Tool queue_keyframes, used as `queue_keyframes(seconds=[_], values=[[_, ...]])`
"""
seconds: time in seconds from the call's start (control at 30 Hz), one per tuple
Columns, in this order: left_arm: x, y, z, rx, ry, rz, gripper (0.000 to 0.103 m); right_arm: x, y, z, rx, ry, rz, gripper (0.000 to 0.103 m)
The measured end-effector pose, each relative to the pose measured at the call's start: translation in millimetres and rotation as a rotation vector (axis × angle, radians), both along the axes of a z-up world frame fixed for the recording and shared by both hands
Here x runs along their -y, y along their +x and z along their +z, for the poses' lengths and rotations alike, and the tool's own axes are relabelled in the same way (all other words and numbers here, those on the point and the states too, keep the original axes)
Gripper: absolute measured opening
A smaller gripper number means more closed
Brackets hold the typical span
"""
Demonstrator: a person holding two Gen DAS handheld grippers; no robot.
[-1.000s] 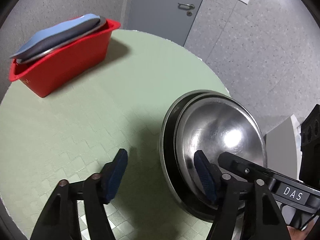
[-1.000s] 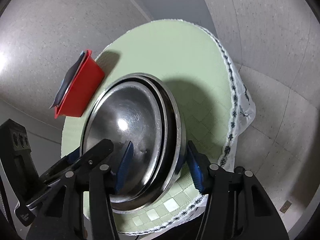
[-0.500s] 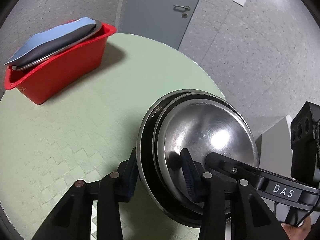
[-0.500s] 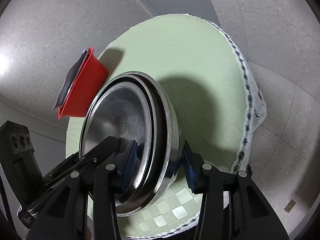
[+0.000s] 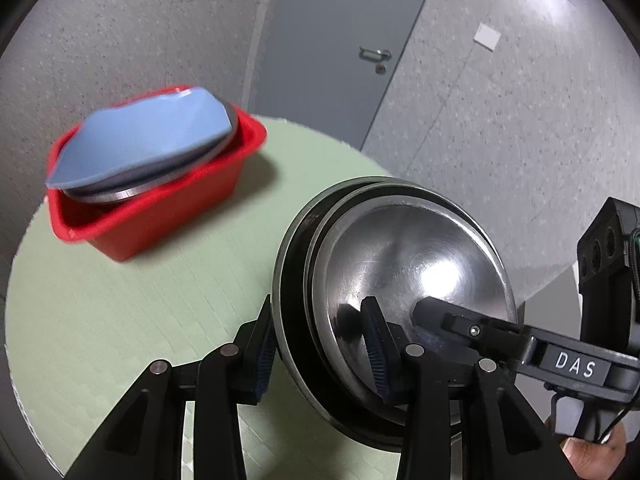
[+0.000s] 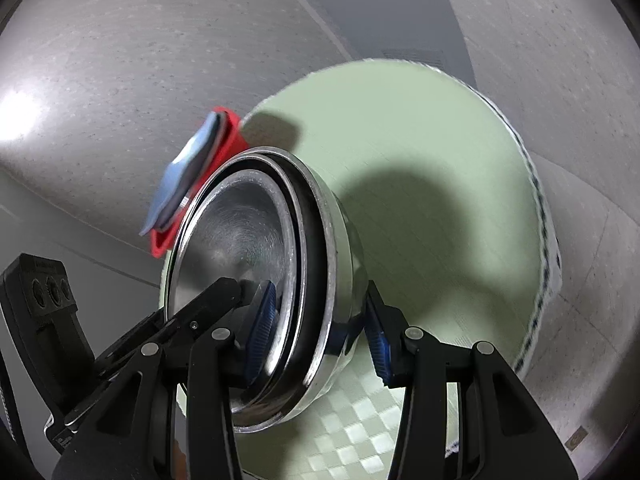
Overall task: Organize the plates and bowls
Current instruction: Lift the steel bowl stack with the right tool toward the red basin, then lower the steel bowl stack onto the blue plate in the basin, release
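While both claws grip it from the near edge, a nested stack of steel bowls (image 5: 416,280) is held tilted on its side above a round worktop (image 5: 140,292) covered in a pale green checked cloth. Seen from the left wrist, the left claw (image 5: 320,344) is closed on the stack's rims: one blue-padded finger presses the outer wall, the other sits inside the shiny innermost bowl. Just to its right, the right claw's black fingers reach into the same bowl. Seen from the right wrist, the right claw (image 6: 320,328) is likewise clamped on the stack of steel bowls (image 6: 260,280), one pad inside the bowl and one against the curved outer wall, with the left claw's black finger (image 6: 208,300) beside it on the left. At least three rims show, one inside another. Whether the stack's lower edge touches the cloth cannot be told. Farther back on the worktop, well apart from the stack, stands a red tub (image 5: 160,216) holding a blue plate (image 5: 144,136) lying on top of darker and metal plates, slanted across the tub's rim. A grey door (image 5: 340,32) is behind.
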State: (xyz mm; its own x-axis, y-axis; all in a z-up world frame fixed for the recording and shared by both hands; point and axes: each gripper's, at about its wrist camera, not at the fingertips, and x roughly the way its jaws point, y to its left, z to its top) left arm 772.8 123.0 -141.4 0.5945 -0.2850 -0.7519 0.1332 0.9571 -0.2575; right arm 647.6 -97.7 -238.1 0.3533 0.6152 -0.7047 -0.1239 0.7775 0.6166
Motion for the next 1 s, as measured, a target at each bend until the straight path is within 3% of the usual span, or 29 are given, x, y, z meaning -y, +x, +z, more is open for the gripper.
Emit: queue_keyframes(seconds=[0.3, 0.6, 0.83, 1.0], values=[[-23.4, -7.7, 31.5, 0.075, 0.005, 0.084, 0.037, -28.5, 32.2, 37.2, 0.076, 0.029, 0.066, 0.044], [-61.2, 8.3, 50.0, 0.109, -0.022, 0.194, 0.037, -75.8, 80.3, 66.3, 0.13, 0.046, 0.163, 0.044], [-102.7, 36.2, 48.3, 0.095, -0.009, 0.316, 0.037, -134.5, 133.1, 66.9, 0.133, 0.057, 0.271, 0.044], [-122.0, 59.0, 34.4, 0.048, 0.014, 0.383, 0.037, -180.3, 165.5, 46.8, 0.095, 0.048, 0.347, 0.044]])
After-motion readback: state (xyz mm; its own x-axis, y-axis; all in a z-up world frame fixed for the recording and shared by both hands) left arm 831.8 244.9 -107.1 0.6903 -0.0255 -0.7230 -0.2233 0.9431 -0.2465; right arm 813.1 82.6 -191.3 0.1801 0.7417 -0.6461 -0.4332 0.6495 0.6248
